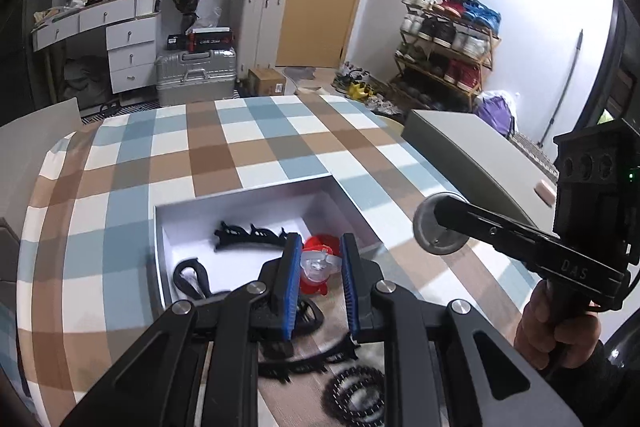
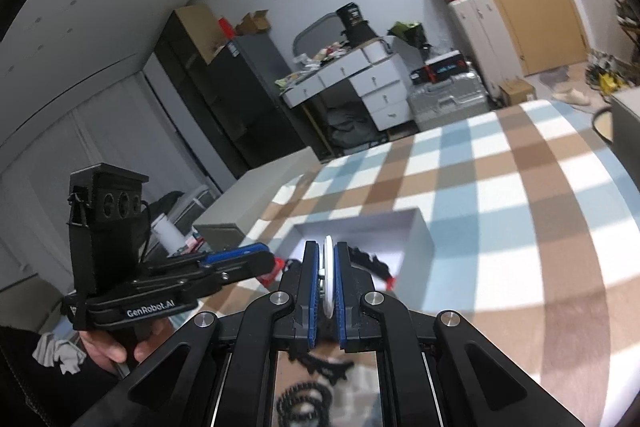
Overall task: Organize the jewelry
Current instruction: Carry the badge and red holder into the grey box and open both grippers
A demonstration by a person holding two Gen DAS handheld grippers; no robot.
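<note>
The left gripper (image 1: 320, 267) has its blue pads closed on a clear plastic piece with red behind it (image 1: 318, 263), probably a small hair clip or ornament, though the fisheye blur leaves its exact kind unsure. It hangs just above the open white box (image 1: 240, 205), whose floor already holds a black claw clip (image 1: 248, 237) and a dark looped band (image 1: 192, 277). The right gripper (image 2: 328, 283) is clamped edge-on onto a thin round white disc (image 2: 328, 279); from the left wrist view the same disc (image 1: 440, 223) shows as a grey circle held out over the checked tablecloth (image 1: 208, 151), to the right of the box and beyond its rim. What the coming move turns on is this: the box lies directly below and slightly ahead of the left gripper, while the right one would have to travel sideways across the rim to reach it, so the left hand is the nearer. The box's long axis appears to run across the left wrist view. Still outside it, near the table edge, lie another black toothed clip (image 1: 304, 359) and a black coiled hair tie (image 1: 356, 393), so the sorting looks only partly done. A grey lid (image 1: 472, 147) rests beyond the right gripper.
</note>
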